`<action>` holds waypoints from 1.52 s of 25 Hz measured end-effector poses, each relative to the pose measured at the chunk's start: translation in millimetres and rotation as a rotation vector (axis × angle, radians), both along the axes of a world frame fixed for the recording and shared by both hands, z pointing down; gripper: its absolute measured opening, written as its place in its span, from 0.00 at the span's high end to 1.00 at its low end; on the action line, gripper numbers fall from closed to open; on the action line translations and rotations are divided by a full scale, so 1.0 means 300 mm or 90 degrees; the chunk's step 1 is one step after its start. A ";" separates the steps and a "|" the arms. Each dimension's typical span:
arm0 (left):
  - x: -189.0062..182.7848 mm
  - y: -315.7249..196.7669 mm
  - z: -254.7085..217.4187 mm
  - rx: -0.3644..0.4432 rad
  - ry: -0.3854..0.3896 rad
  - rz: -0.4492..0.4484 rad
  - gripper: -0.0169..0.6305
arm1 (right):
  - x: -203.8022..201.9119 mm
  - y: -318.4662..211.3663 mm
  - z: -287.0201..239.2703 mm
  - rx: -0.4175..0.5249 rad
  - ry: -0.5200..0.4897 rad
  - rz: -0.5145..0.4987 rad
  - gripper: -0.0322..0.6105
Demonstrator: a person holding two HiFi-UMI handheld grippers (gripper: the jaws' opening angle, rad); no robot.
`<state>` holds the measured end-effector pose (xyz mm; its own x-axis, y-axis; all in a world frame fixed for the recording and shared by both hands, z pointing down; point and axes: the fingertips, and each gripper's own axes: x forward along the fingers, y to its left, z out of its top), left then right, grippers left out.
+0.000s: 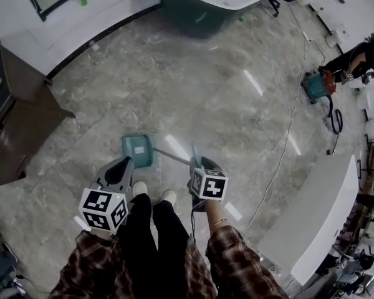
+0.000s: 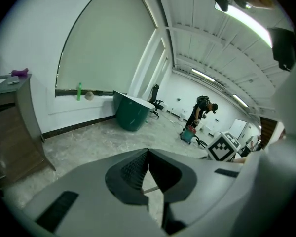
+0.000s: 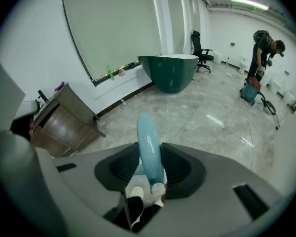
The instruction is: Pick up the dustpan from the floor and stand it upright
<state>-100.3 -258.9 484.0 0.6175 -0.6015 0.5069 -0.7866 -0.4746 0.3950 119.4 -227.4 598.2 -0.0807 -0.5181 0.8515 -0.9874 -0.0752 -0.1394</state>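
— Where's the dustpan (image 1: 139, 151)?
— Its teal pan sits on the floor (image 1: 206, 92) at the left gripper's (image 2: 148, 154) twelve o'clock, handle (image 3: 149, 147) slanting towards four o'clock into the right gripper (image 3: 150, 152).
— The fingers?
— Right ones are opening, the pale blue handle between them, both seemingly touching it. Left ones are clenched together, empty.

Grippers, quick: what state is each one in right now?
Left gripper: shut, nothing between its jaws.
Right gripper: jaws opening, with the pads touching the dustpan handle between them.
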 end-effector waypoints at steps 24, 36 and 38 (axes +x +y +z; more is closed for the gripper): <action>-0.060 0.062 -0.157 0.024 0.028 -0.107 0.95 | -0.214 -0.054 -0.167 0.085 -0.107 -0.133 0.75; 0.076 0.011 -0.597 0.166 0.064 -0.062 0.95 | -0.346 -0.146 -0.914 0.372 -0.136 -0.250 0.75; 0.090 -0.004 -0.687 0.203 0.067 -0.054 0.96 | -0.372 -0.150 -1.051 0.434 -0.120 -0.259 0.82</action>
